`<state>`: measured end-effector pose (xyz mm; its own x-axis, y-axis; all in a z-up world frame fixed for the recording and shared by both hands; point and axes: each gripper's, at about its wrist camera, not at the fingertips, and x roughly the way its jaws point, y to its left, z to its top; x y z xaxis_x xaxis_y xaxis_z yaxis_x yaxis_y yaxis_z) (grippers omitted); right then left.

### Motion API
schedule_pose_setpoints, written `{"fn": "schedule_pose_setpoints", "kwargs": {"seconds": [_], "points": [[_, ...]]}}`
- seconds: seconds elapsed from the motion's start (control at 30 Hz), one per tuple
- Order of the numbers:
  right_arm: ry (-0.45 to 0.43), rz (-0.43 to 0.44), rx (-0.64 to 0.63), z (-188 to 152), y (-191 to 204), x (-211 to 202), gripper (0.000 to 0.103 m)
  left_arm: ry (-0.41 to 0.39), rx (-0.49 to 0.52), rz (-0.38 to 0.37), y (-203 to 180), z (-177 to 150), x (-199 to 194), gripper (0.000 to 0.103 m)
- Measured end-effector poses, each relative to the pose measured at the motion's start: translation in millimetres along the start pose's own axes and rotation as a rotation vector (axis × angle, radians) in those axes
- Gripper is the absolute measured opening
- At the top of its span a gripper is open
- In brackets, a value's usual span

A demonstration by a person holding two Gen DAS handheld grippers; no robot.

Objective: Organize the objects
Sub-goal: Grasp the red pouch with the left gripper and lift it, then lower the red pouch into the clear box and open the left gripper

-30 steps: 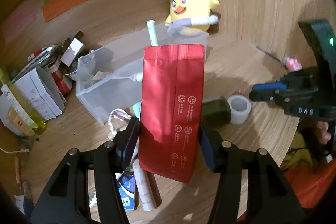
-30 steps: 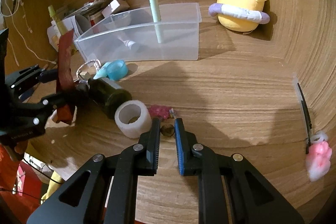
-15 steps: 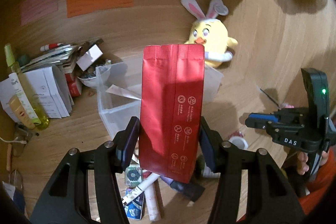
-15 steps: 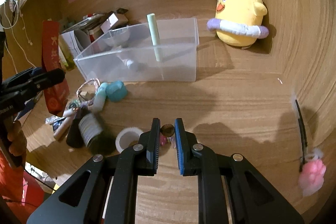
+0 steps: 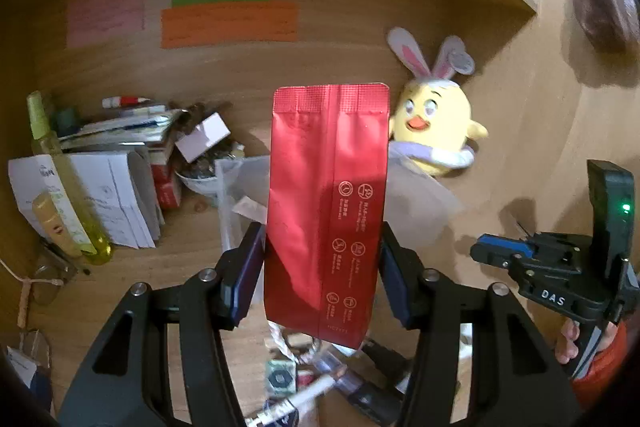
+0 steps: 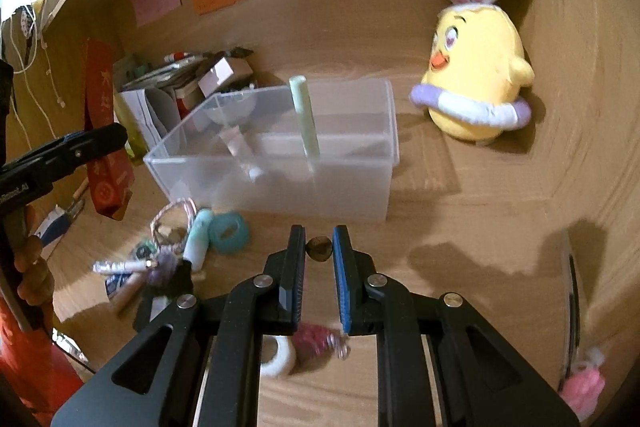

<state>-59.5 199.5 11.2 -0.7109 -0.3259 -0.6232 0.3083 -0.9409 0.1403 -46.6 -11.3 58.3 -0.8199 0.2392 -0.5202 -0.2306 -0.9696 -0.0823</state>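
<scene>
An upright red foil pouch (image 5: 326,211) fills the middle of the left wrist view, and my left gripper (image 5: 322,239) is shut on its lower half, above the desk. Seen from the right wrist, that pouch (image 6: 102,131) hangs at the far left beside the clear plastic bin (image 6: 340,187). My right gripper (image 6: 319,239) is shut on a small round brown thing (image 6: 319,249), in front of the bin's near wall. A pale green stick (image 6: 306,119) leans inside the bin. In the left wrist view my right gripper (image 5: 500,253) shows at the right.
A yellow chick plush (image 6: 472,79) sits at the back right. Small items lie in front of the bin: a teal ring (image 6: 229,237), a white tape roll (image 6: 276,359), tubes and a cord. Papers and boxes (image 5: 100,187) and a yellow bottle (image 5: 60,179) crowd the left. A pink clip (image 6: 580,387) lies far right.
Both grippers have risen off the desk. The left one lifted and rolled with the red pouch. The right one carried the small brown thing up from beside the white roll, towards the bin.
</scene>
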Motion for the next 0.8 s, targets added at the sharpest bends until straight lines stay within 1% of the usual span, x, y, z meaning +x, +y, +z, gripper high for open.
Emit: {"fn": "schedule_pose_setpoints", "kwargs": {"seconds": [0.13,0.3,0.43,0.6,0.73,0.8], "points": [[-0.025,0.011,-0.022,16.2,4.3,4.1,0.013,-0.009,-0.029,0.011,6.5,11.3,6.2,0.055],[-0.056,0.029,-0.036,36.6,7.0,10.3,0.013,-0.035,-0.041,0.036,9.2,24.3,10.8,0.055],[-0.077,0.038,-0.048,50.9,7.5,13.5,0.013,-0.055,-0.063,0.083,14.0,31.0,16.7,0.055],[-0.083,0.032,-0.061,65.4,4.3,22.0,0.013,-0.024,-0.115,0.124,28.7,33.4,37.7,0.055],[-0.072,0.027,-0.076,73.7,3.0,33.7,0.013,0.000,-0.151,0.133,39.0,36.5,54.0,0.055],[-0.059,0.026,-0.082,76.2,2.6,41.7,0.013,0.014,-0.156,0.151,40.9,38.1,61.9,0.055]]}}
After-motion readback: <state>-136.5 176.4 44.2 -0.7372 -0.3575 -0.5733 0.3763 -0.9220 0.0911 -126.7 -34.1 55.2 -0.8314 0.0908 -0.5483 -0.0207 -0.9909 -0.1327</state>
